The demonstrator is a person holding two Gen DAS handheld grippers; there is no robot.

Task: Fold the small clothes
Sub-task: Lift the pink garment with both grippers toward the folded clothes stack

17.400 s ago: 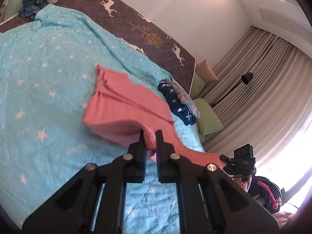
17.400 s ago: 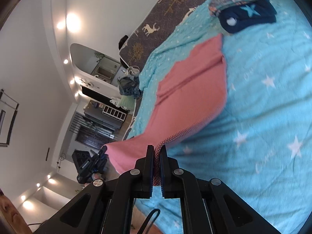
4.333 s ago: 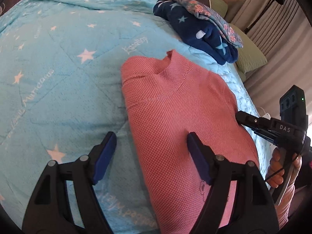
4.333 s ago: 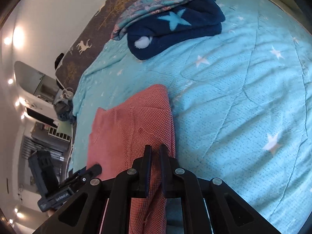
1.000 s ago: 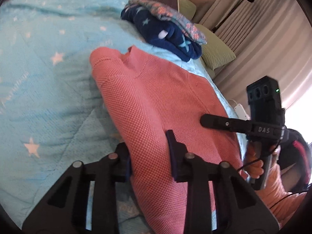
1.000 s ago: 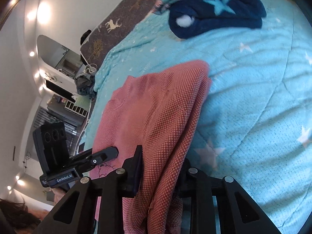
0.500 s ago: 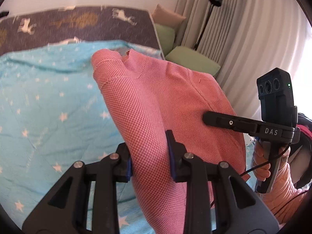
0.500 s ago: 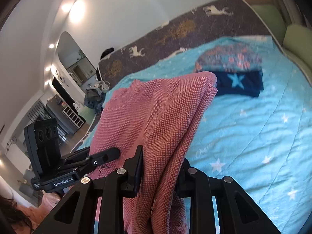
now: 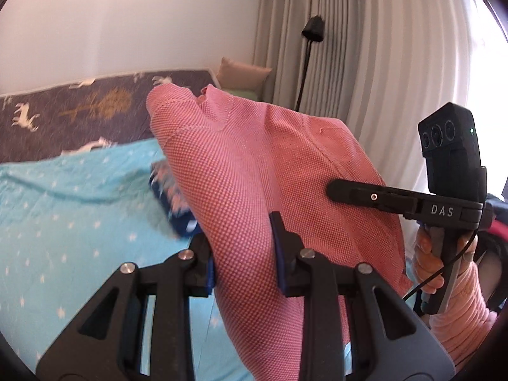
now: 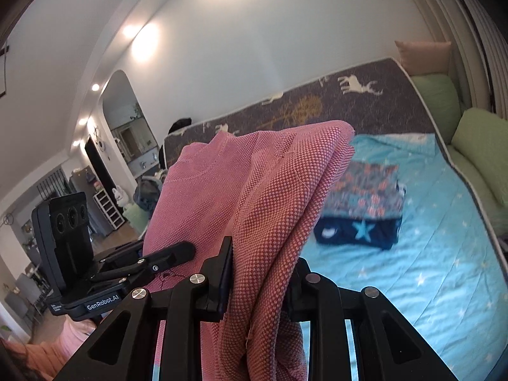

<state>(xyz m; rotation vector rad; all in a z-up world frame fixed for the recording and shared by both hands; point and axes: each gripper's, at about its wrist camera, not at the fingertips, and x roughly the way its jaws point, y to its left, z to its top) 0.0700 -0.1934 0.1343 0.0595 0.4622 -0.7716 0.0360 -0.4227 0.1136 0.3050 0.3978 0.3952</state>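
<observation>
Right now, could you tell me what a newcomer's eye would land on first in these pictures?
The pink garment fills the middle of both views, lifted off the bed and clamped in the jaws of the left gripper and the right gripper. Behind it, on the turquoise star blanket, sits a stack of folded clothes, floral piece on top of a navy one.

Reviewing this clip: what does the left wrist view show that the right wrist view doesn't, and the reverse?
Left wrist only: grey curtains and a black floor lamp.

Right wrist only: green cushions, an arched doorway, ceiling lights.

Both: the pink knit garment, lifted and clamped by the left gripper and right gripper, above the star-print blanket and folded clothes pile.
</observation>
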